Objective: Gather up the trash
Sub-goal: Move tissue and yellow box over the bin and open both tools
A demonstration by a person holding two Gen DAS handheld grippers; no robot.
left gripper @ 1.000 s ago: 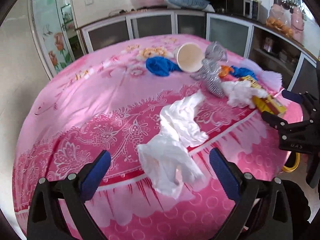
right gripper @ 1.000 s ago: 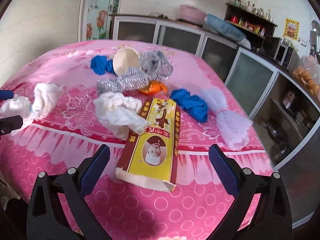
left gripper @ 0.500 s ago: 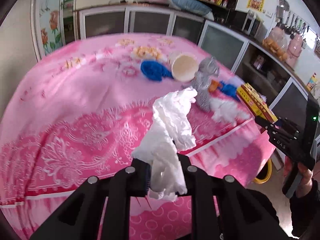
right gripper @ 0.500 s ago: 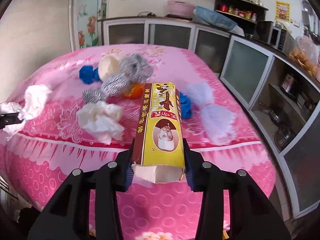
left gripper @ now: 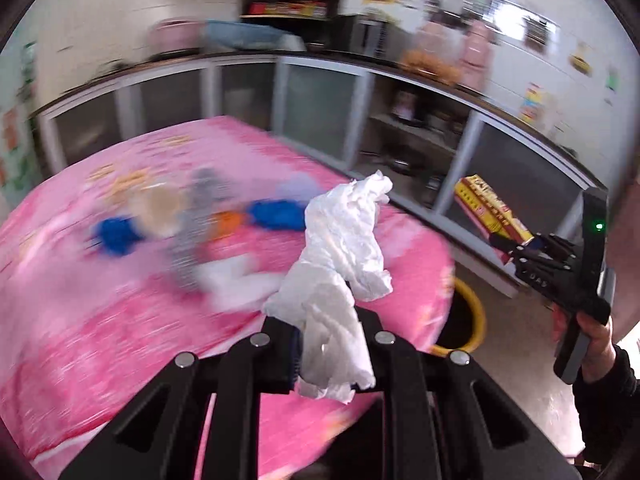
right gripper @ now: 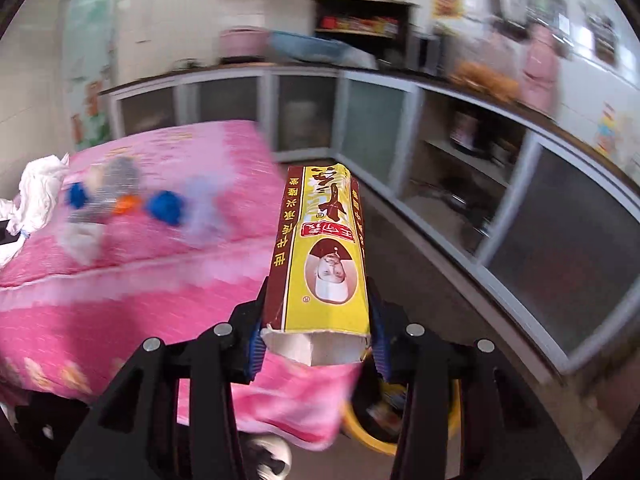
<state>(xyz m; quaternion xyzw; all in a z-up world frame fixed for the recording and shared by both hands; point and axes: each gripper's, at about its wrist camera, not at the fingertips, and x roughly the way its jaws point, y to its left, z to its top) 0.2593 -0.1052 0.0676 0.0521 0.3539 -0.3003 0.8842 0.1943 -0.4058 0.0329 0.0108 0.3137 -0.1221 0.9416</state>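
Since a moment ago we have lifted the tissue (left gripper: 340, 264) and box (right gripper: 324, 256) off the bench (left gripper: 100, 320), left gripper (left gripper: 332, 356) and right gripper (right gripper: 316, 344) each clamped on its piece, toward the yellow bin (left gripper: 468, 320) beyond the bench's corner, several scraps left behind.

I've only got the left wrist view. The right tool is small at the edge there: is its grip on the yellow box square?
Observer: The right tool, jaws just closed, pinches the yellow box by both sides at its near end.
Operator: Is that end sealed?
Observer: No, it is open and the box looks hollow.
Operator: Anything in the yellow bin?
Observer: The yellow bin sits below the tool, with some litter inside, too blurred to name.
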